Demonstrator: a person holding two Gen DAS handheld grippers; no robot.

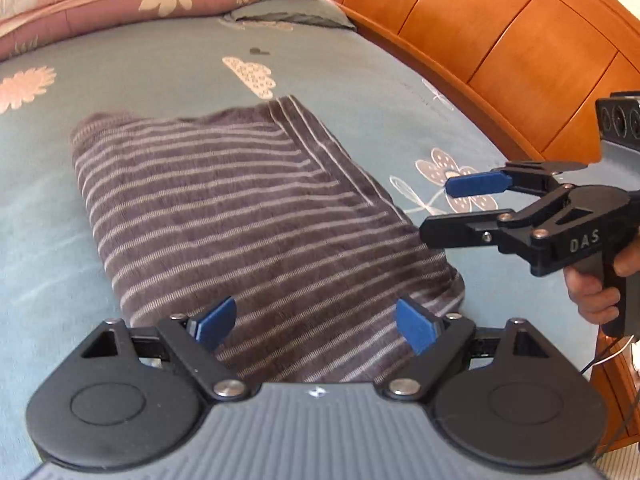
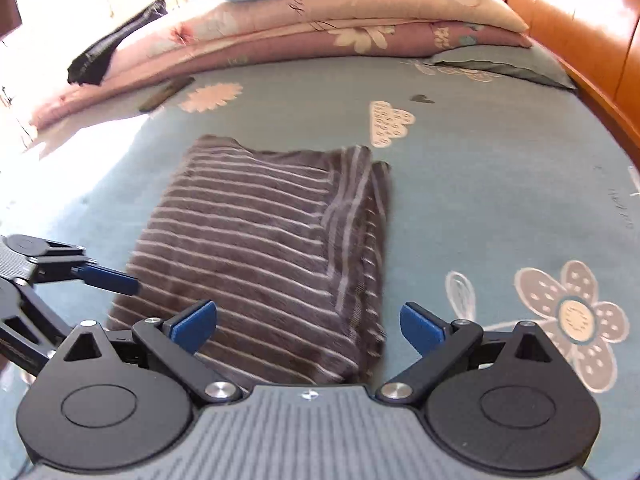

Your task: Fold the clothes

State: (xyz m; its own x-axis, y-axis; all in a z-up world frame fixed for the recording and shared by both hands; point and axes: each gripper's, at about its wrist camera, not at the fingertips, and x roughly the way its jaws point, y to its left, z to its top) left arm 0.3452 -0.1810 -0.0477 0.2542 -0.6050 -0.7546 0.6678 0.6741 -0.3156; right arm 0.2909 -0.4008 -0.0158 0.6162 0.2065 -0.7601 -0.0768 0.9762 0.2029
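A grey garment with pale stripes (image 1: 248, 220) lies folded into a rectangle on the blue-grey bed sheet (image 1: 48, 208). My left gripper (image 1: 316, 326) hovers open over its near edge, nothing between the blue pads. In the left wrist view my right gripper (image 1: 436, 211) is open just off the garment's right edge, held by a hand (image 1: 596, 292). In the right wrist view the same garment (image 2: 272, 248) lies ahead, with its folded right side doubled over. My right gripper (image 2: 308, 326) is open above the garment's near right corner. A blue finger (image 2: 114, 279) of the left gripper shows at the garment's left edge.
Folded quilts and pillows (image 2: 320, 28) are stacked at the far end of the bed, with a black cloth (image 2: 108, 52) draped on them. A small dark object (image 2: 166, 94) lies near the quilts. An orange wooden headboard (image 1: 500, 40) runs along the right, with a power strip (image 1: 620, 120) by it.
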